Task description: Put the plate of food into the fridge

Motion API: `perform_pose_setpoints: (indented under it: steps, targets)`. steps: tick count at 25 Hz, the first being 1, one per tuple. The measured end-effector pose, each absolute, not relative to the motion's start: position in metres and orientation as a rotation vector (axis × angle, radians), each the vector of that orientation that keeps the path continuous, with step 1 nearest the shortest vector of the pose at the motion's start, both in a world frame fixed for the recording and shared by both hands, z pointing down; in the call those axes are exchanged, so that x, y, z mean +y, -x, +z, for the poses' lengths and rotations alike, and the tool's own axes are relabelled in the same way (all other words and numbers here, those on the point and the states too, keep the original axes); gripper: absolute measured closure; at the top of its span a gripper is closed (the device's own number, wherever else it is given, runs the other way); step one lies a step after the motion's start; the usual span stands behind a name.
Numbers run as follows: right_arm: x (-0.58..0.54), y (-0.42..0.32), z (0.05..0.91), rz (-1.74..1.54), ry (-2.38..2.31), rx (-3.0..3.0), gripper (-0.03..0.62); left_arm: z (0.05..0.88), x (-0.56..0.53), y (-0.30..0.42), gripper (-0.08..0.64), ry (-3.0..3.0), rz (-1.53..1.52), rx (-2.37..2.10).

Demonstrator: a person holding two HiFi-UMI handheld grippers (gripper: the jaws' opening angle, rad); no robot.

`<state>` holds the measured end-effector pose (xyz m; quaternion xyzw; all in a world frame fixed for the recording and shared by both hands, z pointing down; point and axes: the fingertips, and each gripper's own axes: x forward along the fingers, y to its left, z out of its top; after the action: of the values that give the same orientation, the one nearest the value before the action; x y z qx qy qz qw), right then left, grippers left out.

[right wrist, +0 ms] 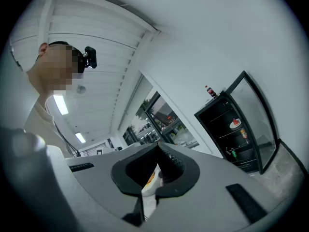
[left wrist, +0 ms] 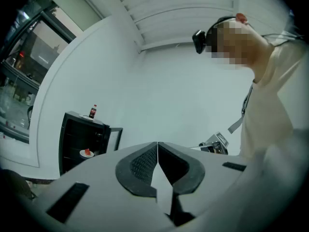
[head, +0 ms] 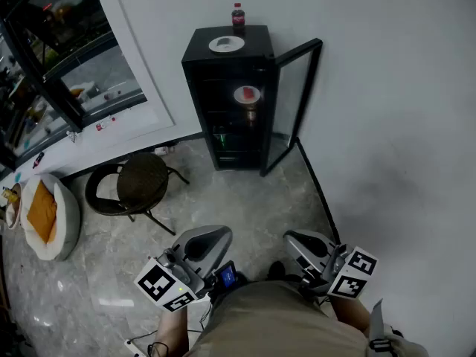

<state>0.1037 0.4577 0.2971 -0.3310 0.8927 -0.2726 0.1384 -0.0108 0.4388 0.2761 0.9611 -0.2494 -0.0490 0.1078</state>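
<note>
The fridge (head: 196, 103) stands with its door open; the plate of food (head: 247, 94) sits on an upper shelf inside; the left gripper (left wrist: 157, 145) and right gripper (right wrist: 158, 147) are well apart from it, jaws pressed together, empty.

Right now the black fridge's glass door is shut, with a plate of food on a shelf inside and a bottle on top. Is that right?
Not quite. The head view shows the glass door of the fridge swung open, not shut. The rest holds: the plate of food sits on a shelf inside and the bottle stands on top.
</note>
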Motion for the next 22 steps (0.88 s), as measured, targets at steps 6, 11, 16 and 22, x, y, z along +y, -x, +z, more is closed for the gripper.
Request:
perform_pose_setpoints:
  steps: [6,11,16,22]
  targets:
    - [0.454,-0.116,0.3,-0.74,0.966,2.648,0.571,0.271,0.435,-0.01,0.548,-2.842,-0.145,-0.742]
    - [0.449,-0.127,0.299,-0.694,0.926,2.69,0.569,0.268,0.429,-0.026,0.548,-2.851,-0.137,-0.77]
    - [0.441,-0.141,0.3,-0.652,0.889,2.742,0.569,0.269,0.42,-0.04,0.548,-2.84,-0.113,-0.846]
    - [0.435,-0.161,0.301,-0.681,0.804,2.754,0.569,0.265,0.413,-0.067,0.548,-2.836,-0.088,-0.88]
